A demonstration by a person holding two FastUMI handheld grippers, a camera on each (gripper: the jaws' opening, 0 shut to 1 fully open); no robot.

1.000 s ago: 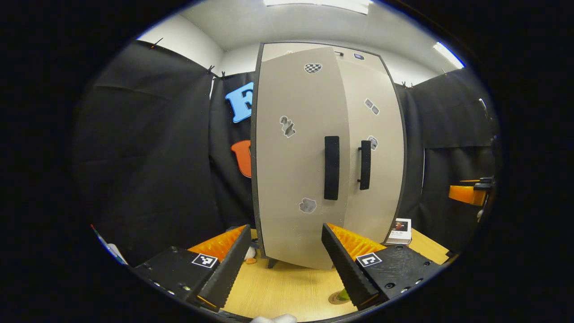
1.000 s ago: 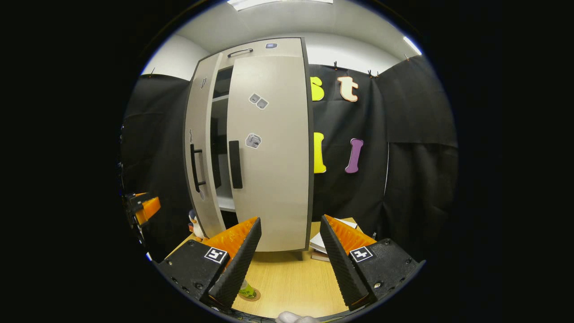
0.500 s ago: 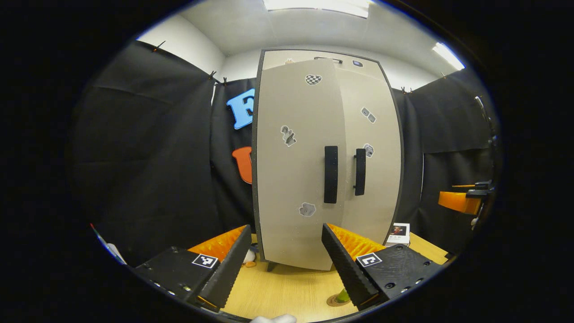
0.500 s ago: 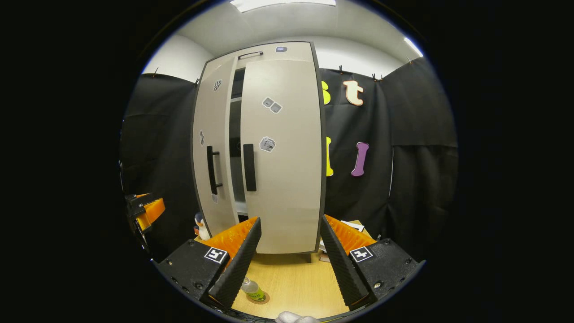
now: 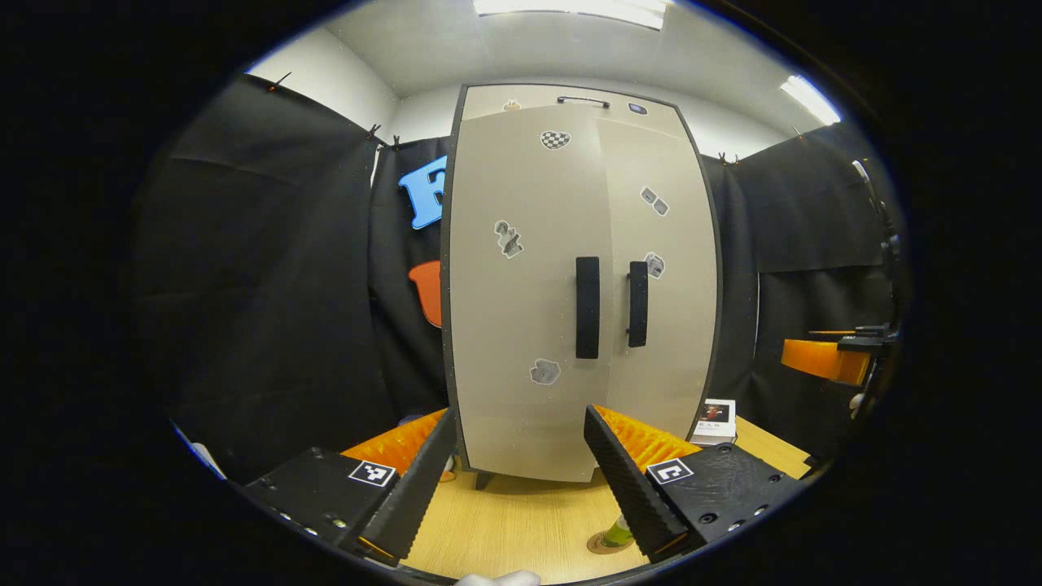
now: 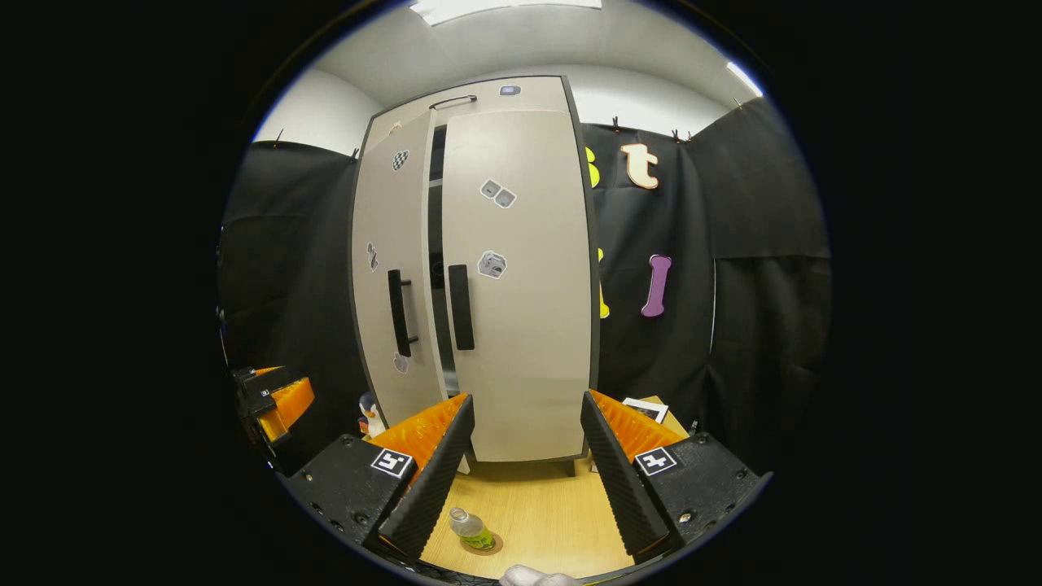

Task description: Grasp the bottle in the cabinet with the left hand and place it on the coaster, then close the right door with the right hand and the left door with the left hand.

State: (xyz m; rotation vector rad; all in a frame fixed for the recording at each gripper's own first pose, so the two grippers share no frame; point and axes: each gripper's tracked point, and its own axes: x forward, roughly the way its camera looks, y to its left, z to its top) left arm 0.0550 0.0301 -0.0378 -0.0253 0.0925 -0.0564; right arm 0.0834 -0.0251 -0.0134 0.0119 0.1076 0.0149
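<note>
Bottle [image 6: 471, 528] stands upright, cap up, on the coaster [image 6: 491, 544] at the lower centre of the right gripper view, on the wooden table [image 6: 537, 521]. Behind it the cabinet [image 6: 480, 268] shows a narrow gap between its doors. Left gripper [image 5: 513, 480] and right gripper [image 6: 521, 472] both hang spread wide, holding nothing.

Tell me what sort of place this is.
Probably a staged recording booth, not a real home: black cloth walls hang clipped around a small cabinet standing on a wooden table, with office ceiling lights overhead.
</note>
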